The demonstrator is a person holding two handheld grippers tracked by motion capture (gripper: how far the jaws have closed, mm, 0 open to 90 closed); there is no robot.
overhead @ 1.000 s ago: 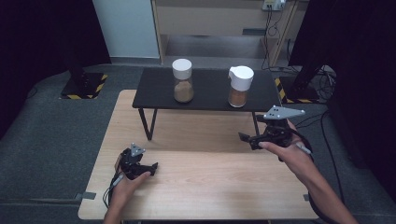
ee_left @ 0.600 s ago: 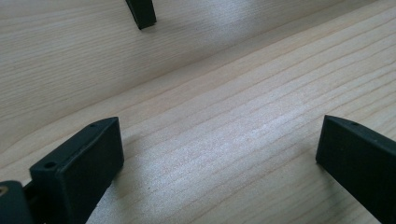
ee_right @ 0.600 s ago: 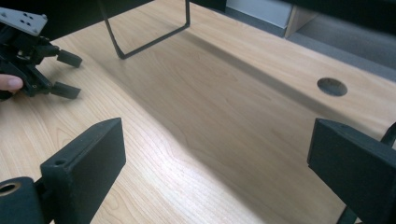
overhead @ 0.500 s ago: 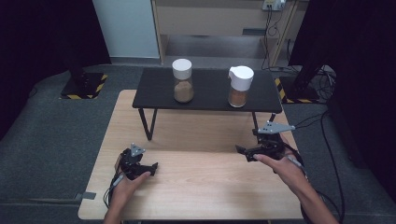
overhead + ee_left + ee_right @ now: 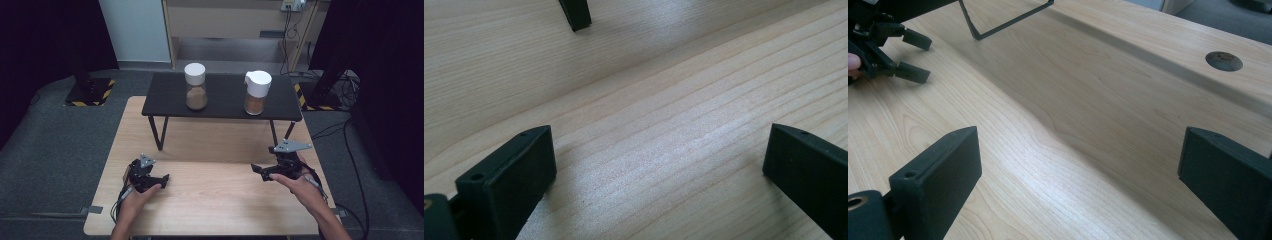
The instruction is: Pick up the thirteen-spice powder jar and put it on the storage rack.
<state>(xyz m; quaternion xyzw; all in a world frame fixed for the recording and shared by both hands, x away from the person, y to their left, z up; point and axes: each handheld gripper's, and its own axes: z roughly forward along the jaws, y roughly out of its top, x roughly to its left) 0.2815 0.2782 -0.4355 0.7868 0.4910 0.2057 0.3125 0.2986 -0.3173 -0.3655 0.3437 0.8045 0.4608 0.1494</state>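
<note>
Two clear jars stand on a low black table at the far side. The left jar has a flat white lid and brown contents. The right jar has a white pour-top lid and is about half full of brown stuff. My left gripper rests on the wooden tabletop at the near left, open and holding nothing, jaws pointing right. In the left gripper view, my left gripper has bare wood between its jaws. My right gripper sits low at the near right, open and empty, jaws pointing left. The right gripper view of my right gripper confirms this.
The black table's thin legs stand on the wooden table, with a leg foot ahead of the left gripper. A round cable hole lies in the wood. The left gripper faces the right one. Cables and dark stands surround the table.
My right gripper has come down and toward the person, from near the black table's right leg to just above the wooden top. The left gripper has stayed put.
</note>
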